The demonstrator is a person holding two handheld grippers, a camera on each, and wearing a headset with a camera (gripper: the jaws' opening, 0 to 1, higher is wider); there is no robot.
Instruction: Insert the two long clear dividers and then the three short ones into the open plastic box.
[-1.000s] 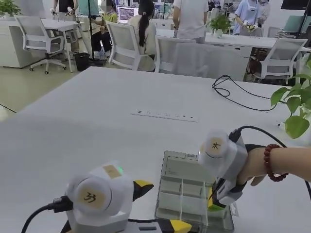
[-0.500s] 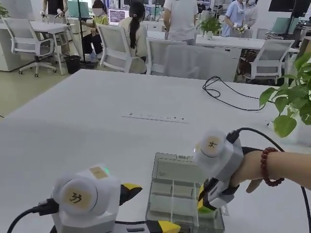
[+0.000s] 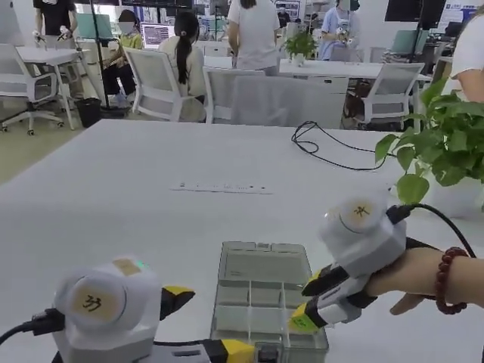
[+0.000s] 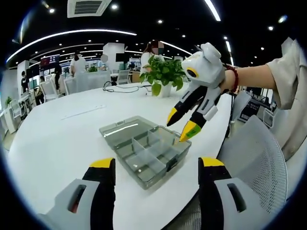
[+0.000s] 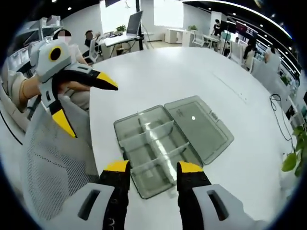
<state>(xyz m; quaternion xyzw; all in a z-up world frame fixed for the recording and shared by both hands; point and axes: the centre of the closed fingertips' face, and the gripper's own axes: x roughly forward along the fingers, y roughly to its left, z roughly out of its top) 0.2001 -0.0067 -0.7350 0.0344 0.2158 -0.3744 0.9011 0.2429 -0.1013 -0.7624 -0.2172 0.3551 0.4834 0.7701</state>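
The clear plastic box [image 3: 257, 306] lies open near the table's front edge, its lid [image 3: 265, 265] flat on the far side. Clear dividers [image 5: 153, 141] stand inside it and split it into several compartments. My right gripper [image 3: 304, 308] hovers at the box's right edge, open, with nothing between its jaws; in the right gripper view [image 5: 153, 167] the box [image 5: 163, 143] sits just ahead of them. My left gripper [image 3: 208, 321] is open and holds nothing, just left of the box's near corner. In the left gripper view [image 4: 157, 165] the box [image 4: 144, 151] lies ahead, with the right gripper [image 4: 178, 128] above its far side.
A potted plant [image 3: 439, 144] stands at the table's right edge, with a black cable [image 3: 325, 144] behind it. A thin pale strip [image 3: 219, 187] lies mid-table. A mesh chair [image 5: 53, 167] sits at the near side. White chairs and several people fill the room beyond.
The head camera has shifted. My right gripper has lifted out of the box's right side and swung to its right edge, jaws now apart. The left gripper stays beside the box.
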